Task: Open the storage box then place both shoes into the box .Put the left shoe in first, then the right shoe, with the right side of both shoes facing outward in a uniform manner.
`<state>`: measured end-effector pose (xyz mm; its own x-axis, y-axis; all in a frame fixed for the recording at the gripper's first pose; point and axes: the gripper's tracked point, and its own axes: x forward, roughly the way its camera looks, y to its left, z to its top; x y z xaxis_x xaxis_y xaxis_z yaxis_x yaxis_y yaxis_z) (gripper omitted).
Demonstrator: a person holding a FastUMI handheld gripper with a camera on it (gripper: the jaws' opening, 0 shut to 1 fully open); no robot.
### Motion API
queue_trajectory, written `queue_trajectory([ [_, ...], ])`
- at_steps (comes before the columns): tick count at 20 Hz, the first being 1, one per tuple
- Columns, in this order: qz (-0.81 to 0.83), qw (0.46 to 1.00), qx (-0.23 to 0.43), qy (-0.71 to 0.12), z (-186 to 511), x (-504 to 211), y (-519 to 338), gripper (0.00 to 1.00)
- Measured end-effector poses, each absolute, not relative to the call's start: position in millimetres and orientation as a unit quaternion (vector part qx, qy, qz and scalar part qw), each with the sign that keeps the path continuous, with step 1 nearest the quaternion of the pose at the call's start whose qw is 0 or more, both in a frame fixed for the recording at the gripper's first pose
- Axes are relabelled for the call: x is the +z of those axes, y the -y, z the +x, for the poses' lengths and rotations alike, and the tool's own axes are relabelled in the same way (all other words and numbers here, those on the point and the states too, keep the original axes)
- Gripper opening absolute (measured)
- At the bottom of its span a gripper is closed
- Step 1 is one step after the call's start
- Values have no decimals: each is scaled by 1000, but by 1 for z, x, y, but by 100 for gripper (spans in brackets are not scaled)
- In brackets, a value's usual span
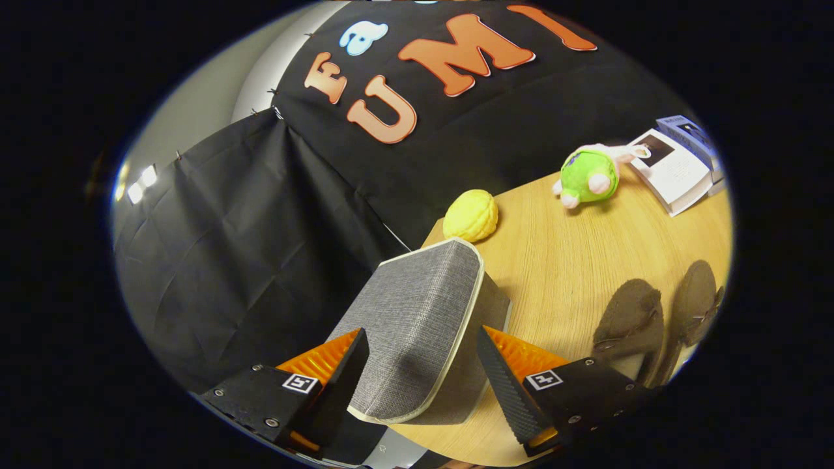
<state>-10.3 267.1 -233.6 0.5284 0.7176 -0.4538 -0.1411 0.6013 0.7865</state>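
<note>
The gripper [417,365] has its fingers spread wide, with the grey storage box [417,326] between them, neither pad visibly pressing it. To the right of the right finger lie both brown shoes [658,319] on the wooden table [560,260]; beyond the box sit a yellow toy [470,215] and a green plush [589,176].

A grey woven-fabric storage box [417,319] with cream piping along its edges is seen at the corner of the wooden table. Its lid face is tilted up and lies between the fingers. Two dark brown suede shoes [658,319] are laid side by side on the table, well apart from the box.
</note>
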Motion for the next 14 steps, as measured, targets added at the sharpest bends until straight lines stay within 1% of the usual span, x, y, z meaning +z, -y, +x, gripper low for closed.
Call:
queue_trajectory([
  [5, 383, 768, 273, -434, -8, -259, -285, 100],
  [9, 424, 736, 293, -438, -8, -263, -301, 99],
  [12, 488, 685, 298, -451, -10, -268, -310, 95],
  [14, 516, 661, 300, -455, -10, -268, -317, 92],
])
